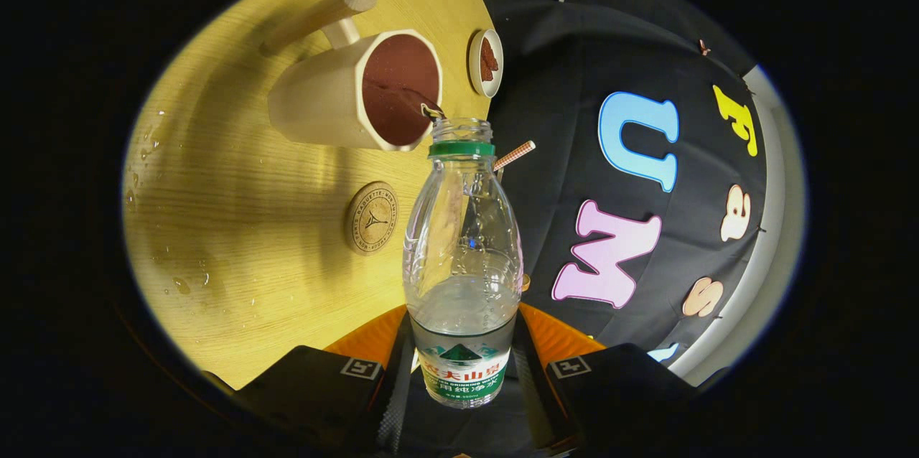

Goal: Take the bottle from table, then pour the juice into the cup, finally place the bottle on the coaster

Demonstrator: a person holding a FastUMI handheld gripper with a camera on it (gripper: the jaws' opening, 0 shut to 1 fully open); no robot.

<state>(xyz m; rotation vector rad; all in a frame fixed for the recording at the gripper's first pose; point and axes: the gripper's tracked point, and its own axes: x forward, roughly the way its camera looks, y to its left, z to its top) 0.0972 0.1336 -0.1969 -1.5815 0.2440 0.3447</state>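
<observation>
On the wet wooden counter (237, 242) I judge the main risk to be spillage: the cup (359, 95) looks nearly brimful, so more tilt of the clear plastic bottle (463, 257) could overflow it or dribble past the rim. My tool (463, 372) pinches the bottle's labelled base between both fingers, its mouth over the cup's rim, and the cork coaster (371, 218) lies just beside the bottle, short of the cup.

The gripper (463, 372) has bulky blocks, each bearing a square white-bordered marker, against ribbed orange housing behind.

I see a warm, bright table (237, 228), long soft cup (337, 95) shadow, bottle (462, 242) glare, sharp focus, fisheye-curved edges.
</observation>
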